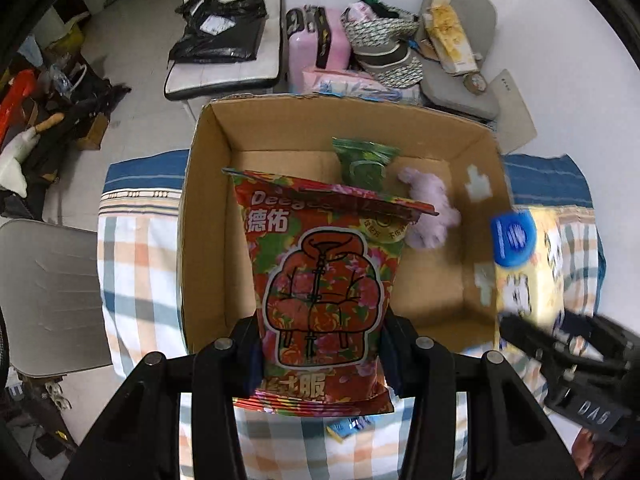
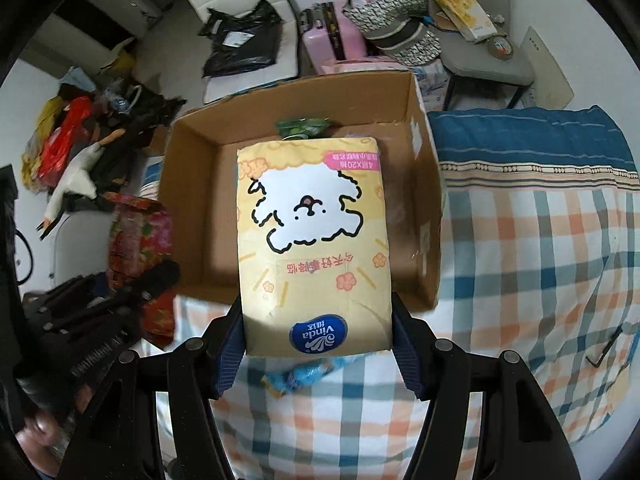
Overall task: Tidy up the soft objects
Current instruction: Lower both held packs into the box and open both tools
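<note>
Carrying a pack in each hand, both arms are over the cardboard box [image 1: 208,216] now. Starting on the left: the left gripper [image 1: 322,354] has its fingers [image 1: 250,354] closed on the lower half of the red floral pack [image 1: 324,280], one finger on each long edge. The pack's upper half hangs out ahead of the fingers, over the box. It looks like a glossy, light, squashy pouch, so I'd judge the film could slip; a hold low across the width, as here, suits it better than pinching the thin crimped top.

Ahead of those fingertips, inside the box, lie a green packet [image 1: 366,162] and, just to its right, a lilac plush toy [image 1: 430,210].

Over to the right: the right gripper [image 2: 318,334] has its fingers [image 2: 230,356] clamped on the bottom end of the yellow tissue pack [image 2: 312,236], with the rest reaching forward over the box. It's a soft block, probably light, and likely to dent under a hard squeeze, so hold it by the broad sides.

Below the fingers, on the checked cloth [image 2: 540,240], a blue wrapper [image 2: 304,372] lies loose.
</note>
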